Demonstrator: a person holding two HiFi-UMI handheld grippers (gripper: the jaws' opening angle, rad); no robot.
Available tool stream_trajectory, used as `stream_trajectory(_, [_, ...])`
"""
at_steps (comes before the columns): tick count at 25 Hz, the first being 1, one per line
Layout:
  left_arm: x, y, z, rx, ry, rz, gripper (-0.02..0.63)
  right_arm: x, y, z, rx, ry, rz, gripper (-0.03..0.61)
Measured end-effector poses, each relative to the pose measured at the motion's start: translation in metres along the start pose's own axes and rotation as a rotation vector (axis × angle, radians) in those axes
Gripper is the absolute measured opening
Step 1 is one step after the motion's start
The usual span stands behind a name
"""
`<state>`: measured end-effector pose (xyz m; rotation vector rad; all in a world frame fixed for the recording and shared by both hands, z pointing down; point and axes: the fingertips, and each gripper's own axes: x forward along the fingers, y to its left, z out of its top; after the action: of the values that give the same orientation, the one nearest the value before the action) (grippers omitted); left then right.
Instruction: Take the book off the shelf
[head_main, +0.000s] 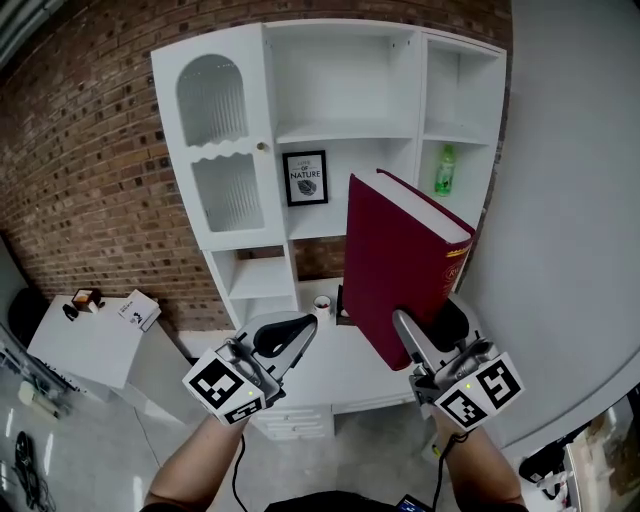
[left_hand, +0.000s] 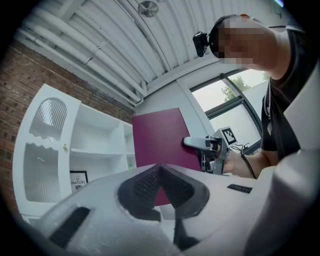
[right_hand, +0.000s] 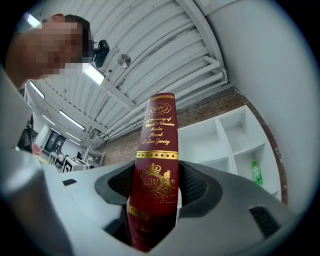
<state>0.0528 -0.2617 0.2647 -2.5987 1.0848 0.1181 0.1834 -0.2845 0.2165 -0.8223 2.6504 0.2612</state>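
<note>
Maroon hardback book (head_main: 400, 265) stands upright, clear of the white shelf (head_main: 340, 130). My right gripper (head_main: 403, 322) is clamped on its lower spine, and the jaws hide the bottom edge. Gold spine lettering shows only in the right gripper view. At the book's 8 o'clock, my left gripper (head_main: 290, 338) is closed on nothing.

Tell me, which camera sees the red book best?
The head view: nearly the whole red book shows, clamped in the right gripper. The right gripper view shows only its spine; the left gripper view, one cover.
</note>
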Motion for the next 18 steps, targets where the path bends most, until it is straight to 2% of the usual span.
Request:
stream_trajectory(7, [-0.048,-0.009,0.004,-0.026,0.002,-0.010,0.008,-0.007,0.055,-0.012,0.029,0.026,0.004,0.245])
stream_trajectory(18, [-0.152,-0.017,0.017,-0.056,0.015,-0.017,0.008,-0.006,0.155,-0.026,0.042,0.035,-0.011,0.246])
